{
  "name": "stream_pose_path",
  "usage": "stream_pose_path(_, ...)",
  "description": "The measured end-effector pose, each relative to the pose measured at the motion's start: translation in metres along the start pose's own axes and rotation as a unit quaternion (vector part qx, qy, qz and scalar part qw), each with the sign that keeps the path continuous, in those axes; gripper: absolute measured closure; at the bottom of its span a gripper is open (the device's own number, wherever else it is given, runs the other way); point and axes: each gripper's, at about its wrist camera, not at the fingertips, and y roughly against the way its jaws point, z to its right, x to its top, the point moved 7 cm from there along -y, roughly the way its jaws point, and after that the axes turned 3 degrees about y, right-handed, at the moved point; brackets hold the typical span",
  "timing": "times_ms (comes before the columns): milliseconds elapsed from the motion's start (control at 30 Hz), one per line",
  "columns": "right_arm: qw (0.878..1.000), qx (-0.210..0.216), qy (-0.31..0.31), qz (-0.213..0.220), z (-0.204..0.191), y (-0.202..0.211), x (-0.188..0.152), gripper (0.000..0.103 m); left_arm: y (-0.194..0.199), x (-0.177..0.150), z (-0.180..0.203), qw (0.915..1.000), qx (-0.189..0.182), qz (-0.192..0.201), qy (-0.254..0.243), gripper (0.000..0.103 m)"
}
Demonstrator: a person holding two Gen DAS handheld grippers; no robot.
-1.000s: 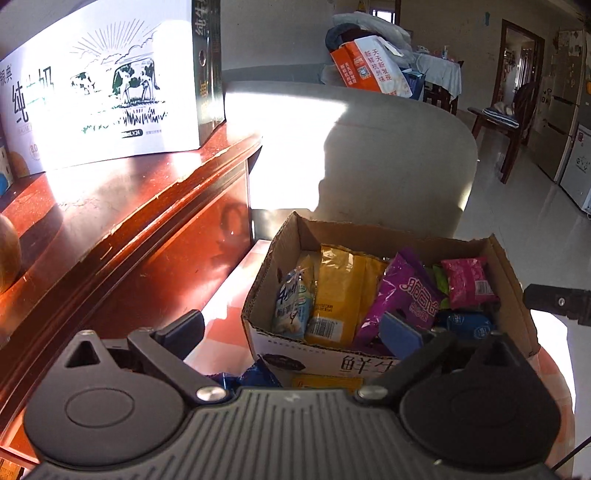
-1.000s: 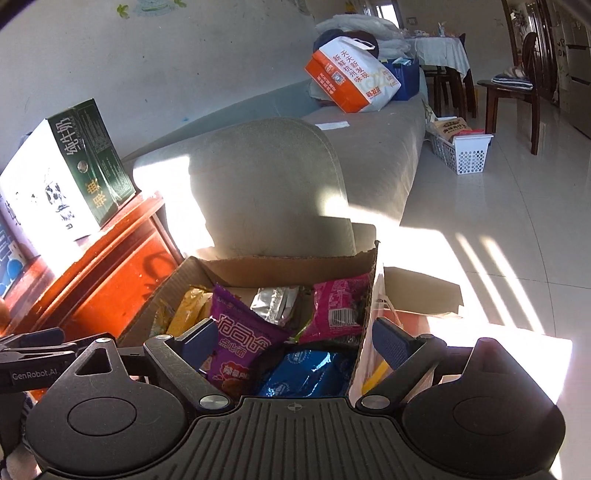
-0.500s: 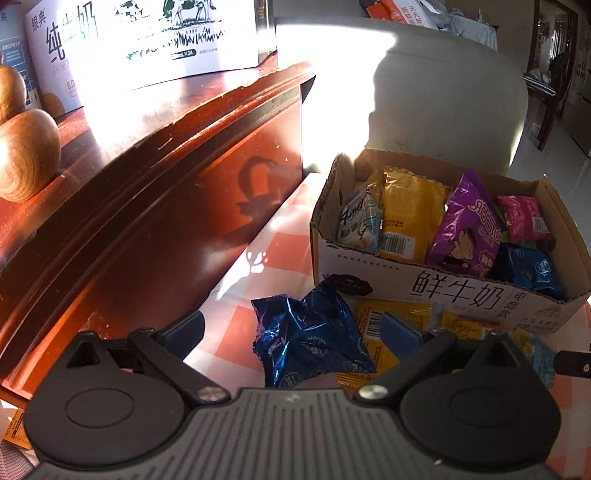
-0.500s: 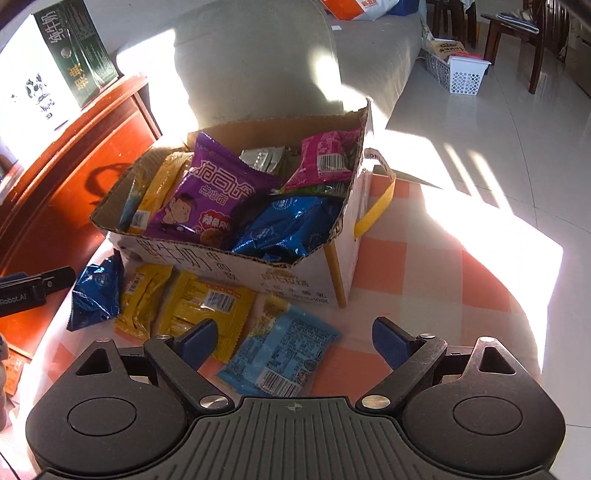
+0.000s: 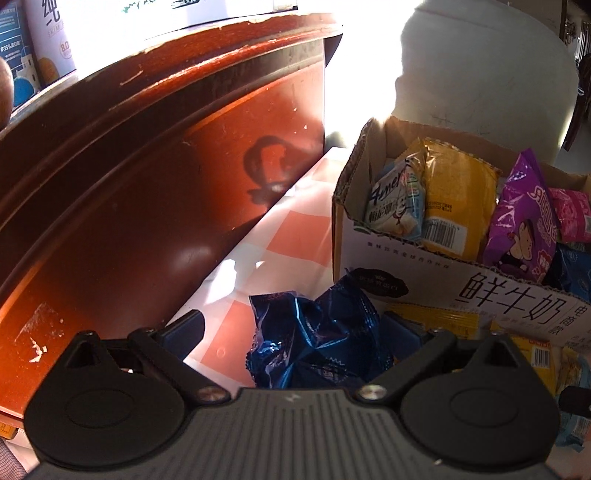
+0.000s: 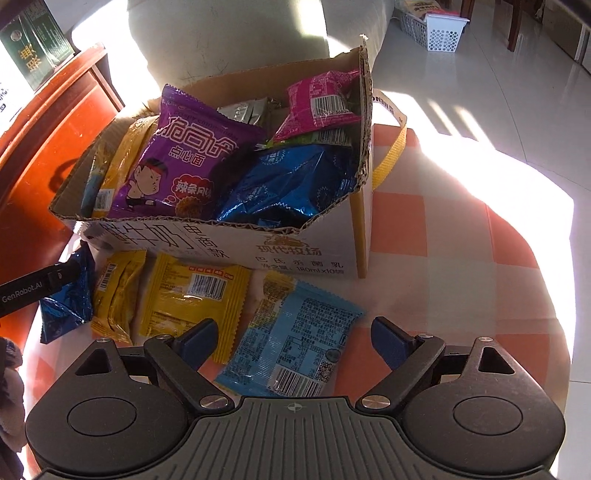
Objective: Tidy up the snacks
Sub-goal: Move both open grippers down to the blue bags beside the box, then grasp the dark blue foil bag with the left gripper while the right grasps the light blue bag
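An open cardboard box (image 6: 280,247) stands on a checked tablecloth (image 6: 443,229) and holds a purple packet (image 6: 177,162), a blue one (image 6: 291,181), a pink one (image 6: 317,103) and yellow ones. In front of it lie loose packets: dark blue (image 6: 66,302), two yellow (image 6: 192,295) and light blue (image 6: 295,339). My right gripper (image 6: 295,338) hangs just over the light blue packet, which shows between its closing jaws, pads apart from it. My left gripper (image 5: 295,328) is open astride the crumpled dark blue packet (image 5: 317,332), beside the box (image 5: 406,280).
A red-brown wooden cabinet (image 5: 147,184) rises close on the left, with milk cartons (image 6: 33,55) on top. A grey sofa arm (image 5: 480,74) stands behind the box. The table's rounded edge (image 6: 554,295) drops to a tiled floor, where a white basket (image 6: 439,33) sits.
Both grippers have sunk and tipped down toward the table. The box has slid up in both views, and the loose packets in front of it have come between the fingers.
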Motion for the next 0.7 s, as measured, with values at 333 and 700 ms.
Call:
stream_pose_path(333, 1.0, -0.004, 0.016, 0.014, -0.004, -0.006, -0.003, 0.025, -0.002, -0.014, 0.006, 0.9995, -0.028, 0.002, -0.011, 0.014)
stream_pose_path(700, 0.997, 0.04, 0.068, 0.016, -0.01, 0.004, -0.016, 0.054, 0.025, -0.035, 0.013, 0.9956, -0.084, -0.015, -0.037, 0.036)
